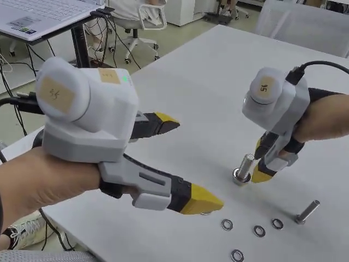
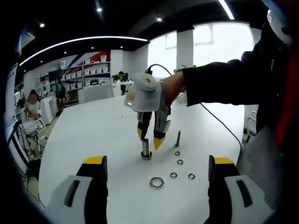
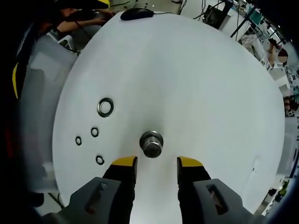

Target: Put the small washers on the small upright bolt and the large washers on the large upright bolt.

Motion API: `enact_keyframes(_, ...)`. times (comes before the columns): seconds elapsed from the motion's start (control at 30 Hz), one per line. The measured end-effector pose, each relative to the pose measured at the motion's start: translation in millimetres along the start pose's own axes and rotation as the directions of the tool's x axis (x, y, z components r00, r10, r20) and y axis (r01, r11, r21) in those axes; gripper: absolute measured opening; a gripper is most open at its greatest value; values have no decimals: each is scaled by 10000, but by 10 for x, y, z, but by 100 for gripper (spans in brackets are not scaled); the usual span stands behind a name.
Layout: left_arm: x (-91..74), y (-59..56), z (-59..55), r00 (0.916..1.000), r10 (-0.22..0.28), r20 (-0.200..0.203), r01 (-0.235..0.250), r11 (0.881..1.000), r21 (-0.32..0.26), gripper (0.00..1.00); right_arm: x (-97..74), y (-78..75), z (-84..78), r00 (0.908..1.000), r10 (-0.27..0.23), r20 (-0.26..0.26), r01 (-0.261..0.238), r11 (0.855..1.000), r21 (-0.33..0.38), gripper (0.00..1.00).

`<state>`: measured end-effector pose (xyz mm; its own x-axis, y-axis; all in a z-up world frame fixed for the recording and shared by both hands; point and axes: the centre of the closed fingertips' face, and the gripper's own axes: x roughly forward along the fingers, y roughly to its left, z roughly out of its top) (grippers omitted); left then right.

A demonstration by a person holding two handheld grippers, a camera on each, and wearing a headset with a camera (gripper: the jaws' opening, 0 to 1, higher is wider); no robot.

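Left gripper (image 2: pixel 157 161) jaws wide, empty; large washer (image 2: pixel 157 182) lies flat just ahead between them. Right gripper (image 3: pixel 157 162) part-open, empty, beside large bolt (image 3: pixel 152 143). I'd pinch the washer's rim, keeping it level.

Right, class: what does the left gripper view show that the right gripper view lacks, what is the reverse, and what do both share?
Left gripper view's extras: the upright small bolt, the right gripper seen from outside at the large bolt, and shelves behind. Right gripper view's extras: that bolt's top from straight above, just ahead of the gripper's open fingers, and a black object at the table edge. Shared: the white table, large bolt, large washer, small washers.
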<state>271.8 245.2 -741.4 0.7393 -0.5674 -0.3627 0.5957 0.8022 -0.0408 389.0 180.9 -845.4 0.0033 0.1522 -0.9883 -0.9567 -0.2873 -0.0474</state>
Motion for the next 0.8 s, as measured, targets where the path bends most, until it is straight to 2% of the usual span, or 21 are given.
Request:
enact_keyframes(0.4,-4,-2,-17,10000,-61,-48,61,10000,13,89,-317,-8,-43,9978,-621,252,619,9981,61,37)
enact_keyframes(0.53,-19,0,-10,10000,-37,-10,37,10000,31,89,-447,36,10,9959,-818,396,821,9966,-61,37)
enact_keyframes(0.6,-28,0,-17,10000,-28,-26,28,10000,21,89,-487,8,52,9947,-896,496,905,9958,-166,37)
enact_keyframes(0.8,-64,-13,-12,10000,4,33,-4,10000,36,89,-654,144,234,9911,-1026,844,1076,9925,-572,37)
